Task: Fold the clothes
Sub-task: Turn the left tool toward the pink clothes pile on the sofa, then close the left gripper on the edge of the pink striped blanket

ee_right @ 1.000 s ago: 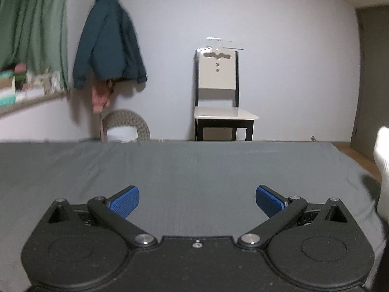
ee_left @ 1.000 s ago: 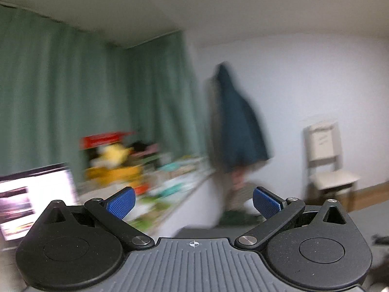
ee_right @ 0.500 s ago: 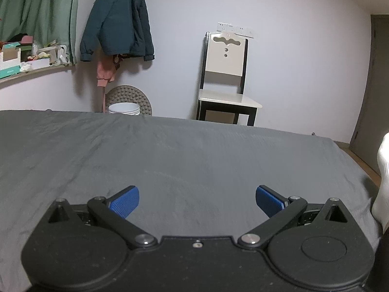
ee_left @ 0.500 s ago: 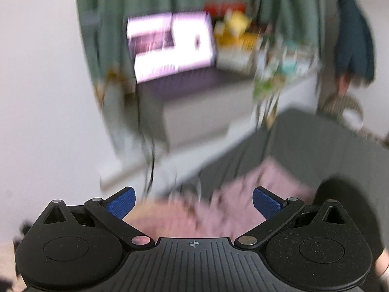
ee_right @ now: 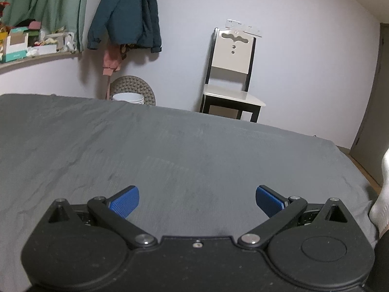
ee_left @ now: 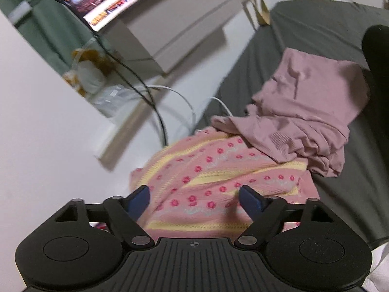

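A pile of clothes lies at the edge of the grey bed [ee_left: 316,31] in the left wrist view. On top is a crumpled mauve ribbed garment [ee_left: 308,112]. Under it lies a pink knit with yellow stripes and red dots [ee_left: 206,182]. My left gripper [ee_left: 194,200] hangs open just above the pink knit, its blue pads on either side of the fabric, holding nothing. In the right wrist view my right gripper [ee_right: 197,200] stands open over the bare grey bedsheet [ee_right: 170,146], far from any clothing.
Left of the bed are a white floor gap with black and white cables [ee_left: 155,112], a white cabinet [ee_left: 184,24] and a lit screen [ee_left: 102,7]. Beyond the bed stand a chair [ee_right: 231,73], a hanging dark jacket [ee_right: 126,12] and a shelf [ee_right: 36,56]. A white sock [ee_right: 381,194] shows at right.
The left gripper has swung down from facing the room to hover over the clothes pile. The right gripper has tilted down slightly and moved closer to the bedsheet.
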